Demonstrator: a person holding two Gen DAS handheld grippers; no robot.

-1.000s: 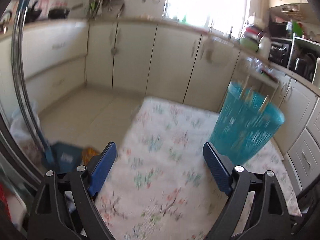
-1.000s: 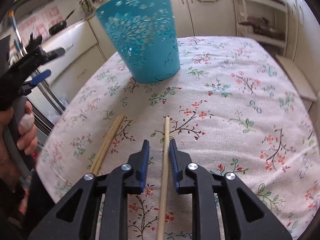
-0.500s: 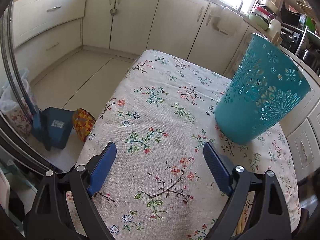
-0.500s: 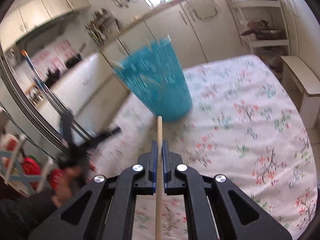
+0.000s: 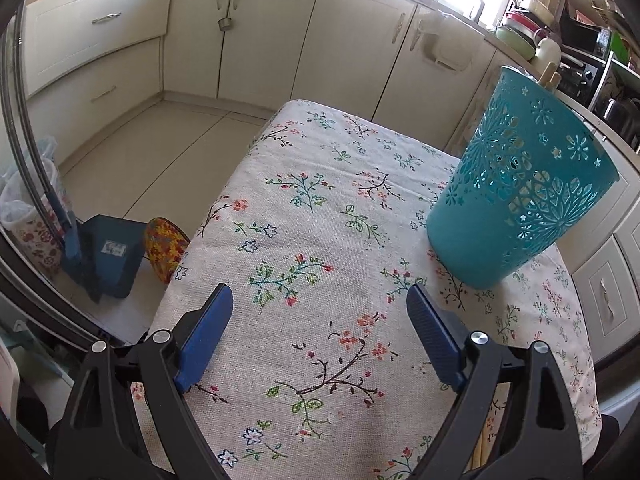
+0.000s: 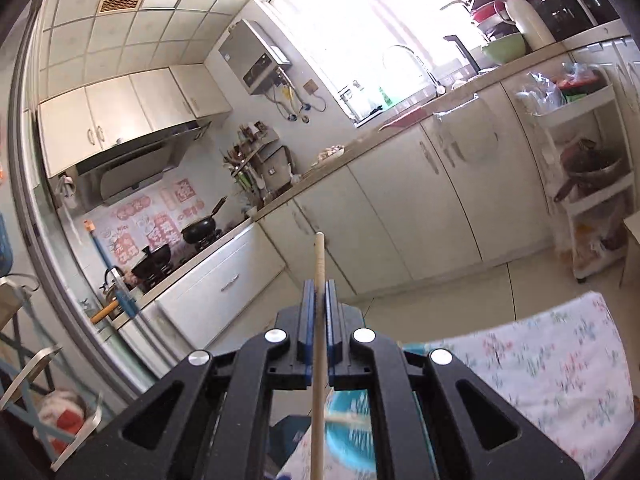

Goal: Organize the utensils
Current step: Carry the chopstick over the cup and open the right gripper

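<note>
A teal perforated holder point(image 5: 520, 192) stands on the floral tablecloth point(image 5: 312, 240), with wooden stick tips point(image 5: 550, 74) above its rim. My left gripper point(image 5: 320, 320) is open and empty, low over the cloth, left of the holder. Chopstick ends point(image 5: 482, 446) show at the bottom edge behind its right finger. My right gripper point(image 6: 319, 286) is shut on a wooden chopstick point(image 6: 318, 320), raised and pointing at the kitchen wall. The holder's blurred rim point(image 6: 352, 428) lies below it, seen through the gripper frame.
The table's left edge point(image 5: 208, 216) drops to the floor, where a blue dustpan point(image 5: 108, 252) and a patterned object point(image 5: 166, 248) lie. Cream cabinets point(image 5: 280, 40) run behind. A stove with pans point(image 6: 192, 236) and a white shelf rack point(image 6: 588, 184) stand beyond.
My right gripper closed on the chopstick, lifted it off the cloth and tilted up above the holder. My left gripper stayed open and tilted down toward the table.
</note>
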